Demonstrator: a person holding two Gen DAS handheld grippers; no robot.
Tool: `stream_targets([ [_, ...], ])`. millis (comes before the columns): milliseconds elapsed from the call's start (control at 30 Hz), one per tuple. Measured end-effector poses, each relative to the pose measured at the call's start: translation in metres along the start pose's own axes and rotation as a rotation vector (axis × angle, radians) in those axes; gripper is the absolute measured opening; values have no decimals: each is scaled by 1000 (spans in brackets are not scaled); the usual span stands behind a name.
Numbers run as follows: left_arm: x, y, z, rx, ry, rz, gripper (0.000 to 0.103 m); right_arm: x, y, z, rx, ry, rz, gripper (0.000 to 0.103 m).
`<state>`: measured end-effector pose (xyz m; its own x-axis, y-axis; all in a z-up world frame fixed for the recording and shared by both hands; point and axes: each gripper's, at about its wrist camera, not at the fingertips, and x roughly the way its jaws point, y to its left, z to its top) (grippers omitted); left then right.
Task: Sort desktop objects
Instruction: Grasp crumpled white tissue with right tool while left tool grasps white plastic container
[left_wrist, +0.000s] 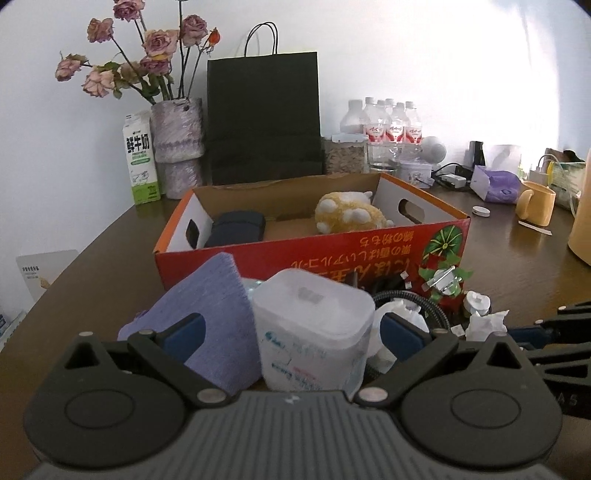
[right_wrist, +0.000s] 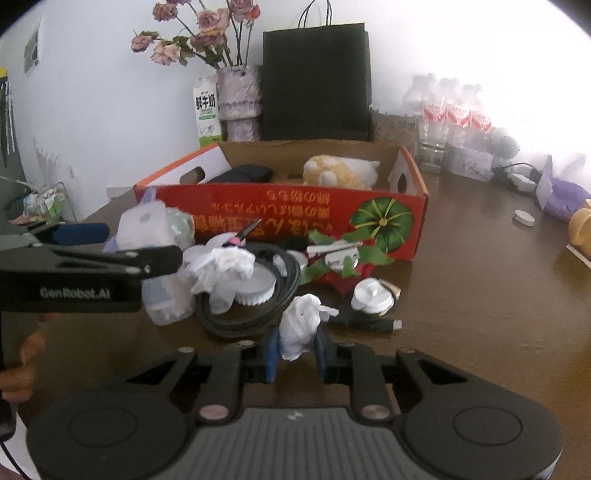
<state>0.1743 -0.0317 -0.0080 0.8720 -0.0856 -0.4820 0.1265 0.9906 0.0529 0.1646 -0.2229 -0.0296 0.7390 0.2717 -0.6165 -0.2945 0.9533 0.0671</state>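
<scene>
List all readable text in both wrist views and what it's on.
"鲜牛奶": milk carton; smaller print below it too small to read.
"GenRobot.AI": side of the left gripper, seen from the right wrist view.
Yellow characters, upside down: red box front; not reliably readable.
Red labels on water bottles: blurred.
Print on the translucent wipes pack: too small.
Card at the left table edge: unreadable.

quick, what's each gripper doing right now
left gripper: open around the wipes pack, not gripping.
right gripper: closed on a crumpled tissue.
</scene>
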Motion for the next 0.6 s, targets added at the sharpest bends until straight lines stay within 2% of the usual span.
stream_targets([
  [67, 2, 0, 1, -5, -5, -19, 99, 1, -1, 2, 2, -2, -1, 19],
  [133, 3, 1, 1, -5, -6, -32, 90, 1, -1, 3, 0, -1, 2, 19],
  [200, 5, 0, 0, -2, -1, -49, 73, 2, -1, 3, 0, 2, 5, 19],
  [267, 6, 2, 0, -13, 8, -70, 68, 2, -2, 3, 2, 3, 5, 19],
  [600, -6, 1, -1, -18, -17, -79, 67, -3, 1, 3, 1, -6, 4, 19],
])
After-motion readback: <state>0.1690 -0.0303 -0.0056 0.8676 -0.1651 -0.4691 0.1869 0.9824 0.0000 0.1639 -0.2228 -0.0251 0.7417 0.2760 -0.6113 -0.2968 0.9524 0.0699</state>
